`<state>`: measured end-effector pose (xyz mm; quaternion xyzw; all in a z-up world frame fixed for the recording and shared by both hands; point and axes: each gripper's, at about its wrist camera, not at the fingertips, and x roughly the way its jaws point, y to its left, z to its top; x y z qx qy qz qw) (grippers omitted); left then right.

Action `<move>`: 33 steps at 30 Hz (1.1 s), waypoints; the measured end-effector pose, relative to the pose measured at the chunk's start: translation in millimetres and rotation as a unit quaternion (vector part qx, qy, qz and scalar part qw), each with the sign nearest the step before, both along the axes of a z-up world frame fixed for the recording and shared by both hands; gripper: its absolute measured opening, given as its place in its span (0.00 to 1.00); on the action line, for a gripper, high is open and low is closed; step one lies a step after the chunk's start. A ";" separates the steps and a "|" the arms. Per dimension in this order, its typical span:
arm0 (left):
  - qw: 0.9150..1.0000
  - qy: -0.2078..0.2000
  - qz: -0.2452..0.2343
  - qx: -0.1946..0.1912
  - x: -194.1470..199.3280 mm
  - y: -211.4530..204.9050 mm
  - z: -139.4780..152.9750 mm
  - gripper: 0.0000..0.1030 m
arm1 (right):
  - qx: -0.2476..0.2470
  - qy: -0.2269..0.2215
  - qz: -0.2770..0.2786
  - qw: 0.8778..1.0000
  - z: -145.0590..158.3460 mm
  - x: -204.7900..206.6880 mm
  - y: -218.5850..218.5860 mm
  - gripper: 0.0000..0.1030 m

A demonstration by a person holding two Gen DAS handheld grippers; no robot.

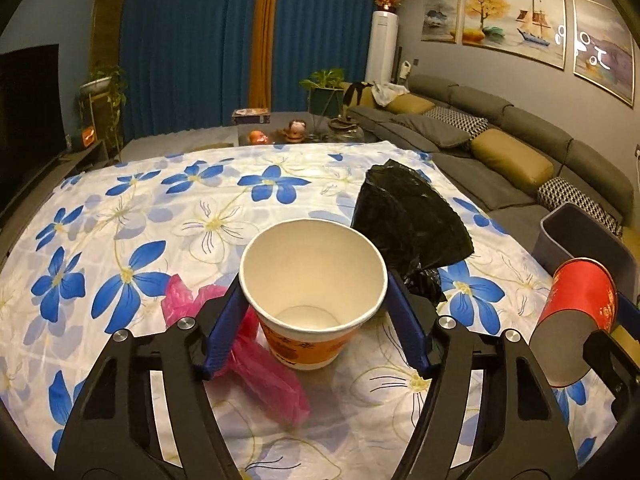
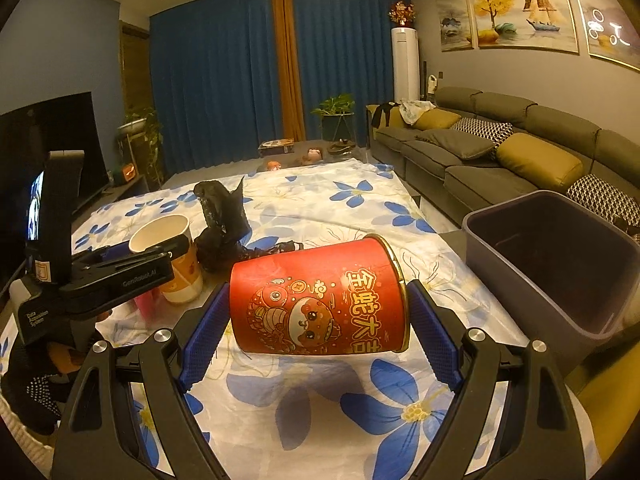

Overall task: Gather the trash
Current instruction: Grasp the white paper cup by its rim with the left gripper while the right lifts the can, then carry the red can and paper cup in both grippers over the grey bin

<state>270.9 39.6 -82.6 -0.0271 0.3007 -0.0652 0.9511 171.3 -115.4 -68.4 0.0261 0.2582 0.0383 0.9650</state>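
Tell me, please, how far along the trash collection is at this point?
Nothing looks binned yet: what shows of the bin holds no trash. In hand: the right gripper holds the red can sideways above the table; the left gripper brackets the paper cup, pads at its rim. Left: the black bag and pink bag lie on the cloth.

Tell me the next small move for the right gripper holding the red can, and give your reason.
Probably swing the right gripper rightward over the grey bin and let go there. The red can is already held sideways, clear of the floral cloth, and the bin stands open just beside the table on that side.
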 end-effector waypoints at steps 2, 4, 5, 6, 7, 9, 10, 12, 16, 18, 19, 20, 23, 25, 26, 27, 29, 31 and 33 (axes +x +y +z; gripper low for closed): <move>1.000 -0.003 -0.003 0.001 -1.4 -0.2 0.7 0.61 | 0.002 0.000 -0.001 1.000 0.1 -0.5 1.5 0.81; 1.000 -0.010 -0.003 -0.001 -5.4 0.5 2.7 0.60 | 0.004 -0.001 -0.001 1.000 0.6 -2.5 3.4 0.81; 1.000 -0.013 -0.003 -0.003 -7.5 1.1 4.4 0.60 | 0.004 -0.001 0.000 1.000 0.9 -3.1 3.5 0.81; 1.000 -0.020 -0.002 -0.006 -12.1 2.5 7.0 0.60 | 0.002 -0.001 0.001 1.000 1.0 -4.9 4.6 0.81; 1.000 -0.024 -0.001 -0.008 -15.8 3.8 9.4 0.60 | 0.000 -0.002 0.002 1.000 1.1 -6.1 5.7 0.81; 0.999 -0.030 -0.001 -0.013 -23.2 5.9 14.4 0.60 | -0.003 -0.004 0.002 1.000 1.9 -7.7 6.0 0.81; 0.999 -0.033 0.000 -0.015 -28.3 7.5 17.6 0.60 | -0.002 -0.004 0.002 1.000 2.3 -9.0 5.8 0.81; 0.999 -0.040 0.000 -0.018 -37.1 9.7 24.2 0.60 | 0.001 -0.005 0.002 1.000 2.9 -11.8 5.0 0.81; 0.998 -0.055 -0.005 -0.016 -56.5 8.6 38.6 0.60 | 0.007 -0.009 0.000 1.000 5.5 -17.8 3.3 0.81; 0.998 -0.060 -0.007 -0.014 -64.7 6.6 44.1 0.60 | 0.009 -0.013 -0.002 1.000 7.5 -22.2 1.6 0.81; 0.998 -0.063 -0.009 -0.014 -69.4 5.7 47.4 0.60 | 0.009 -0.014 -0.002 1.000 8.4 -24.4 0.5 0.81; 0.998 -0.065 -0.011 -0.016 -74.4 5.0 50.9 0.60 | 0.010 -0.014 -0.002 1.000 9.0 -25.8 -0.2 0.81; 0.997 -0.077 -0.016 -0.021 -87.8 3.6 61.0 0.60 | 0.007 -0.018 -0.003 1.000 12.1 -28.7 -2.0 0.81; 0.996 -0.084 -0.020 -0.024 -96.5 1.8 67.3 0.60 | 0.007 -0.021 -0.003 1.000 13.7 -32.6 -5.5 0.81; 0.996 -0.086 -0.022 -0.026 -99.9 1.2 69.4 0.60 | 0.007 -0.023 -0.004 1.000 14.2 -33.7 -7.7 0.81; 0.996 -0.087 -0.024 -0.029 -102.9 0.7 71.3 0.60 | 0.006 -0.024 -0.005 1.000 14.8 -34.8 -10.2 0.81; 0.995 -0.090 -0.026 -0.032 -109.9 -2.7 75.5 0.60 | 0.006 -0.025 -0.006 1.000 15.5 -36.0 -15.8 0.81; 0.995 -0.091 -0.028 -0.028 -113.8 -5.7 76.9 0.60 | 0.007 -0.026 -0.007 1.000 15.7 -37.7 -21.2 0.81; 0.995 -0.091 -0.030 -0.026 -116.5 -9.3 77.5 0.60 | 0.008 -0.027 -0.010 1.000 16.2 -38.7 -27.4 0.81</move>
